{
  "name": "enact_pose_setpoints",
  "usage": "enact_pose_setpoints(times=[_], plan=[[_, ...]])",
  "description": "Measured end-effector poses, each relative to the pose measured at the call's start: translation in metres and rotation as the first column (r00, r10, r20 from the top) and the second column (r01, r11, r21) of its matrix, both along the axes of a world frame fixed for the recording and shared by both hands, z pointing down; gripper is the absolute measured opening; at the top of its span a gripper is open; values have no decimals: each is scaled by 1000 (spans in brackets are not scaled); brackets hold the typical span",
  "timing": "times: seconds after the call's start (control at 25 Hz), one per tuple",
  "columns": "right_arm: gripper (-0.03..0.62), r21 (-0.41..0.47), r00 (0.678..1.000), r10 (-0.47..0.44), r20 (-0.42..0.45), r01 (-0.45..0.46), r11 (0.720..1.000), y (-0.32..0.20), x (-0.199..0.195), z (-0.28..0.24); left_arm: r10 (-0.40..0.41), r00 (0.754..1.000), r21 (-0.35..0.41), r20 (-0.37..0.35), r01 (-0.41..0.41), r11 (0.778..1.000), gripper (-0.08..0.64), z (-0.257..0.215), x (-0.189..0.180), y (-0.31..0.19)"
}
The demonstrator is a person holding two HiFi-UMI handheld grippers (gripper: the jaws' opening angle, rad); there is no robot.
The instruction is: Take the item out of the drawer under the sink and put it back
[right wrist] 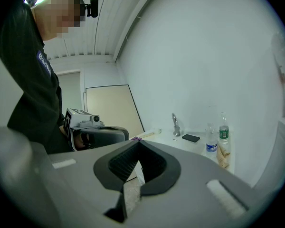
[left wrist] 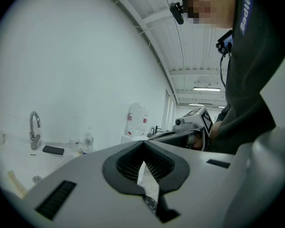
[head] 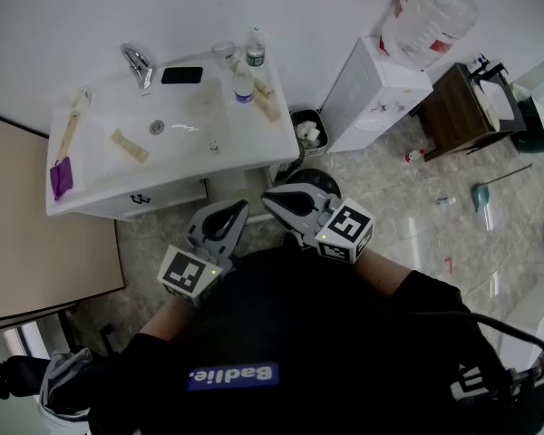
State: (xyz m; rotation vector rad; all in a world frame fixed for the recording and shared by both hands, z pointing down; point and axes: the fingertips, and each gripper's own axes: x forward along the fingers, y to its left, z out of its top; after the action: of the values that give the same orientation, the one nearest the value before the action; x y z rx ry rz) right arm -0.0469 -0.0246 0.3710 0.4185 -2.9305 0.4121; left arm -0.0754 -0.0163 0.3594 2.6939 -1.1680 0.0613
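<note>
The white sink cabinet (head: 168, 130) stands at the upper left of the head view. Its drawer front (head: 154, 198) under the basin looks closed, and what it holds is hidden. I hold both grippers close to my chest, short of the cabinet and pointing toward it. The left gripper (head: 239, 206) is shut with nothing between its jaws; in its own view the left gripper (left wrist: 143, 143) has its tips together. Beside it, the right gripper (head: 268, 198) is also shut and empty, and the right gripper (right wrist: 138, 143) shows its jaws meeting in its own view.
On the sink top are a faucet (head: 138, 62), a black phone (head: 181, 75), plastic bottles (head: 243, 83) and a purple cloth (head: 61, 178). A small bin (head: 306, 132), a water dispenser (head: 374, 93) and a brown table (head: 455, 109) stand to the right. A beige panel (head: 36, 234) is at the left.
</note>
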Motion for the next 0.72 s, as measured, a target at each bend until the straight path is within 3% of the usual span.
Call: enact_pose_setpoints(times=[0.36,0.72], plan=[[2,-10,1000,3,-7,-3,1000,0,-6,3,0,1000,-45,-4,0,999,6,7,-8,1],[2,-5,1000,10,-9,-10,1000,-4,-11,2,0,1000,-42,-10,0,999,6,8,-15,-3]])
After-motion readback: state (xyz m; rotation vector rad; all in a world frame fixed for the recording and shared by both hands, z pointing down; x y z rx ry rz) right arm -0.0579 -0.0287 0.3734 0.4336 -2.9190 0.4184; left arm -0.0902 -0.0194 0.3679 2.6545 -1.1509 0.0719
